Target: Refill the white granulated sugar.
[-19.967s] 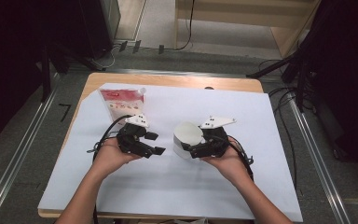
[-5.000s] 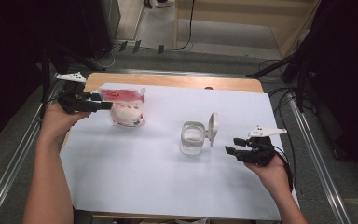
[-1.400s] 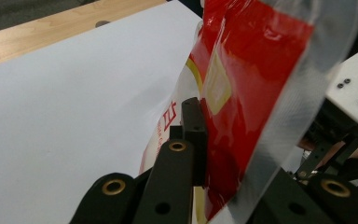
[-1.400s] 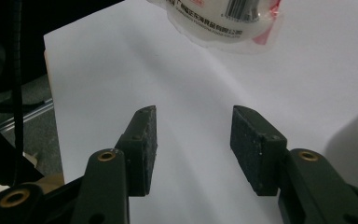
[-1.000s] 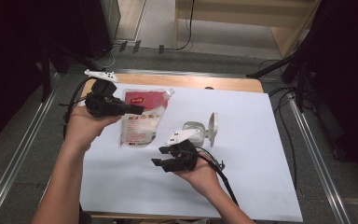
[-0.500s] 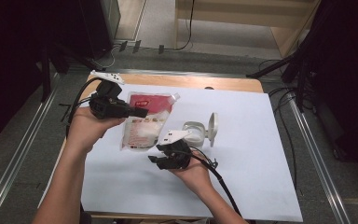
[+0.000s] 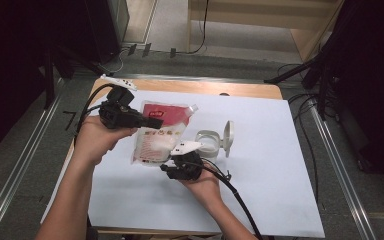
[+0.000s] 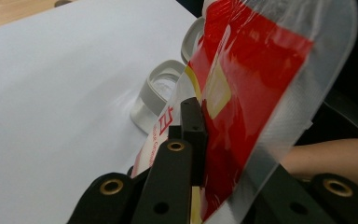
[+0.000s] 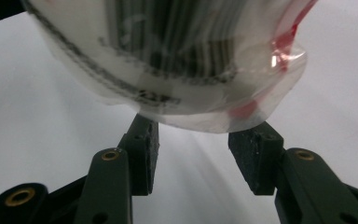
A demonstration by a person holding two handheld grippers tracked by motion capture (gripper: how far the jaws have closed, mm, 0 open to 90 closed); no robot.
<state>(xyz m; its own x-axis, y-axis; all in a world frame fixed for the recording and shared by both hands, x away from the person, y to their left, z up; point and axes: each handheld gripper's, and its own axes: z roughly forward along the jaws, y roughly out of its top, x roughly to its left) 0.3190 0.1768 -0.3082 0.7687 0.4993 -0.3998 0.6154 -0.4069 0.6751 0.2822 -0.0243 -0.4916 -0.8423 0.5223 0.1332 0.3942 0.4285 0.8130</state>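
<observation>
Two hand-held grippers: left [image 8: 193, 140] clamps pouch [image 7: 160, 132]; right [image 9: 193, 156] half-open, closing beneath it.

Your pouch [image 7: 161, 132]: red top w/ a corner spout, clear-white lower half w/ pale contents. It's held up off the table, tilted, top edge pinched in your left gripper [image 7: 152, 121], bottom end hanging toward you, at the tips of your right gripper [image 7: 166, 169]. Back side carries black print, barcode-like. The clear tub [image 7: 208, 143] sits just right of the pouch, upright, lid [image 7: 227, 138] flipped open & standing on edge.
</observation>
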